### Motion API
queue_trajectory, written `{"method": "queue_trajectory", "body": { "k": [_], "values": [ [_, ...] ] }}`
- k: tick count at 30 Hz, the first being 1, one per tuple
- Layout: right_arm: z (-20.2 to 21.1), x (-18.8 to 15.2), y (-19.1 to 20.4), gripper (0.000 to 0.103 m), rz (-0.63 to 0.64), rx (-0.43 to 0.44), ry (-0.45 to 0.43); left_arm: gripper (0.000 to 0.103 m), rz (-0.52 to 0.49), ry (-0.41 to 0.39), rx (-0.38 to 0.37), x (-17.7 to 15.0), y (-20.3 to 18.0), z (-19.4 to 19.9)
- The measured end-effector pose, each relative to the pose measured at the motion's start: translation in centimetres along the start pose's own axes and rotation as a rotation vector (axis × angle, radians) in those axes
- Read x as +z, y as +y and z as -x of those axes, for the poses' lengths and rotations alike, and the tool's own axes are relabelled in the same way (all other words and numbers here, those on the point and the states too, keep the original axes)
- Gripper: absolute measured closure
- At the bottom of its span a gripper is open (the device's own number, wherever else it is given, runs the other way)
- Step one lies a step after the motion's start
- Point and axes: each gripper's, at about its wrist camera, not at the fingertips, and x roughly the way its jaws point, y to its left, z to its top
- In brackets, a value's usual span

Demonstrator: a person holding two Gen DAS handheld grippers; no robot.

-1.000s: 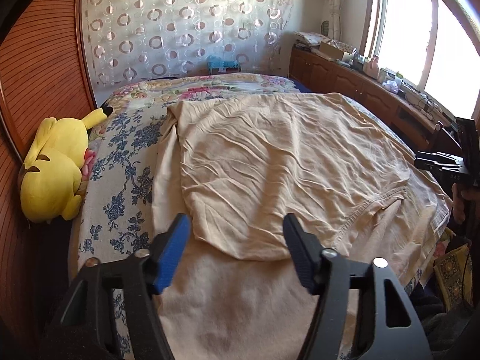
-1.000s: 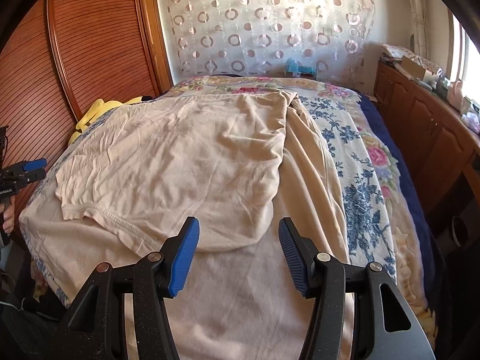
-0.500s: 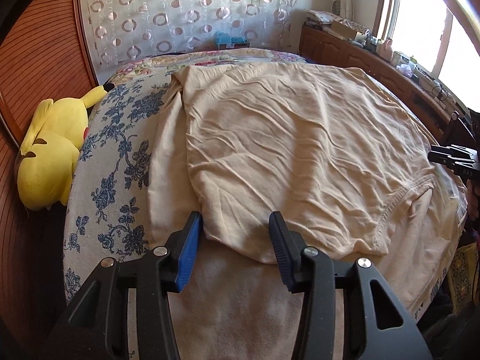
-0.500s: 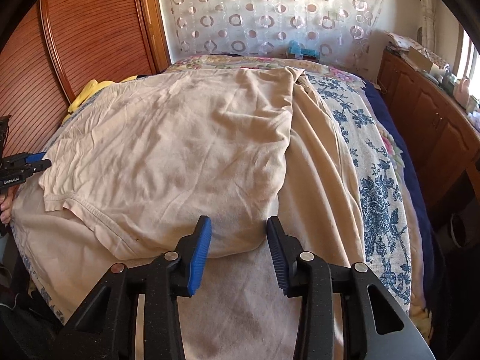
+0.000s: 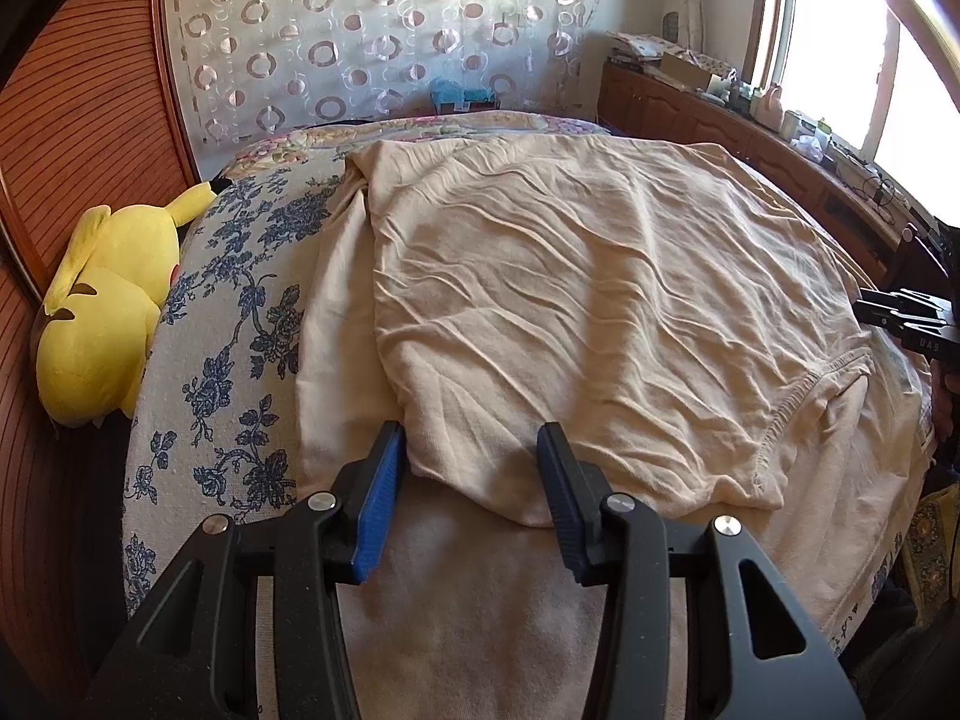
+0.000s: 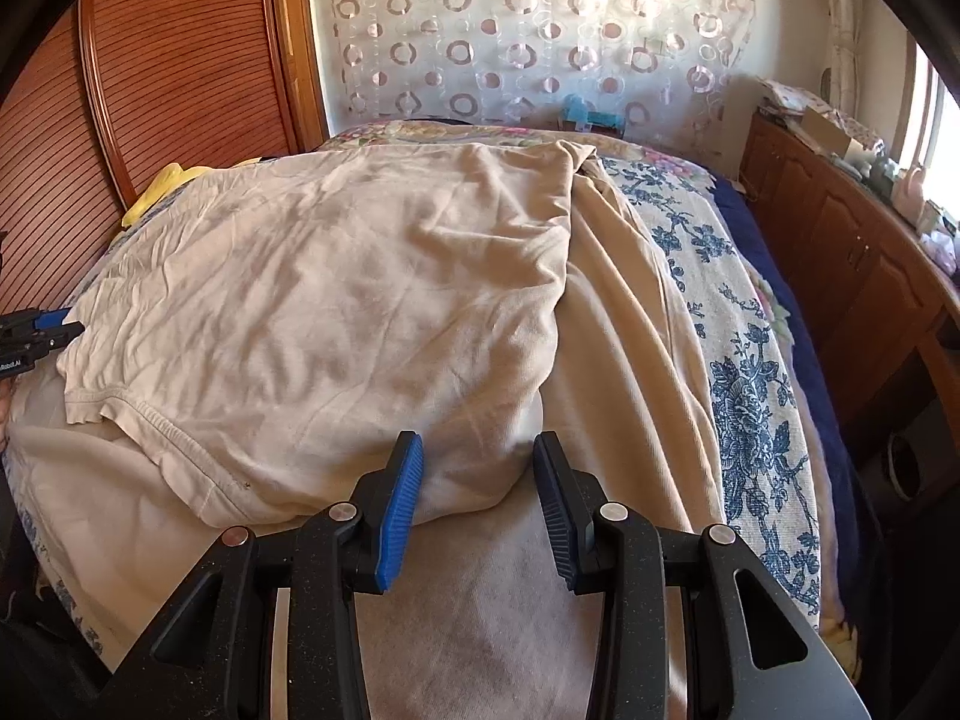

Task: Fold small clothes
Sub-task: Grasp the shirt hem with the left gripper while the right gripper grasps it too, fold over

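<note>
Left wrist: beige garment (image 5: 600, 312) edge lies between half-closed left gripper (image 5: 474, 456) jaws, grip unclear.

A reddish-brown slatted wooden panel (image 5: 78, 138) is seen on the left, a sheer white curtain patterned with rings (image 5: 384, 30) behind the bed, and a low brown wooden cabinet (image 5: 720, 132) beneath a sunlit window (image 5: 834, 60)

Beige shirt (image 5: 588, 312), blue-floral bedspread (image 5: 228, 348)
</note>
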Motion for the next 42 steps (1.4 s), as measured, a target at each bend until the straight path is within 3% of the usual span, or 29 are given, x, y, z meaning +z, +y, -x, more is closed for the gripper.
{"method": "queue_trajectory", "body": {
  "k": [2,4,5,6,8,11,19,30,35,42],
  "values": [
    [0.1,-0.1,-0.1,0.063,0.002,0.001,-0.002,0.056,0.000,0.000,0.001,0.0,0.0,0.0],
    [0.1,-0.2,0.0,0.073,0.012,0.005,-0.004,0.057,0.000,0.000,0.003,0.0,0.0,0.0],
    [0.2,-0.2,0.3,0.087,0.024,0.011,-0.002,0.065,-0.002,0.000,0.006,0.0,-0.1,0.0],
    [0.2,-0.2,0.5,0.094,0.037,0.015,0.003,0.073,-0.007,-0.002,0.002,0.0,-0.2,0.2],
    [0.3,-0.1,1.0,0.097,0.061,0.009,0.001,0.092,-0.011,-0.005,0.000,0.1,-0.5,0.5],
    [0.6,0.1,1.2,0.099,0.066,0.032,-0.013,0.098,-0.010,-0.024,-0.010,0.4,-0.8,1.2],
    [4.0,0.8,1.2,0.100,0.051,0.050,-0.136,0.101,-0.018,-0.131,-0.047,2.0,-1.7,5.1],
    [8.6,0.3,0.9,0.100,0.060,0.069,-0.213,0.101,-0.006,-0.237,-0.100,2.9,-2.4,9.6],
    [11.5,-1.1,0.7,0.100,0.069,0.087,-0.237,0.101,0.004,-0.276,-0.123,1.7,-2.4,12.1],
    [14.2,-3.8,0.1,0.100,0.083,0.081,-0.216,0.101,0.038,-0.267,-0.135,-1.5,-1.5,14.1]
  ]
}}
